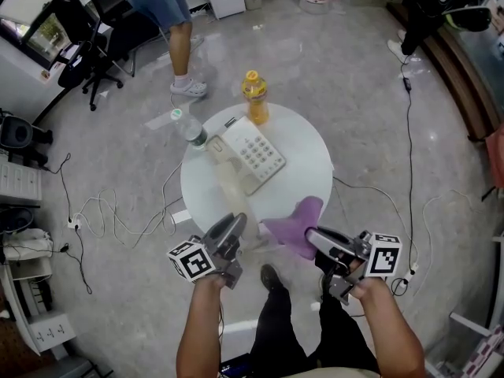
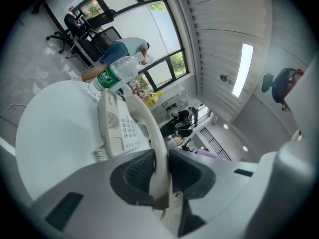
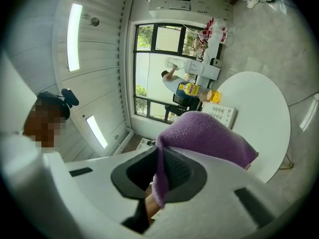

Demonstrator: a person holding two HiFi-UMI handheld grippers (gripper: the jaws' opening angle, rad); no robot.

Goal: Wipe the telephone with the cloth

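Left gripper (image 1: pixel 230 231) is clamped on the handset (image 1: pixel 227 186), whose long axis runs away toward the telephone (image 1: pixel 256 154) at mid-table (image 1: pixel 311 172). Right gripper (image 1: pixel 316 239) – clamped on the cloth (image 1: pixel 295 223) – sits near, just right of the handset.

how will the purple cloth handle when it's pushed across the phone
Probably floppy: the purple cloth drapes over the right gripper. Likely light, since one pinched edge carries it. Its fuzzy pile should drag rather than slip.
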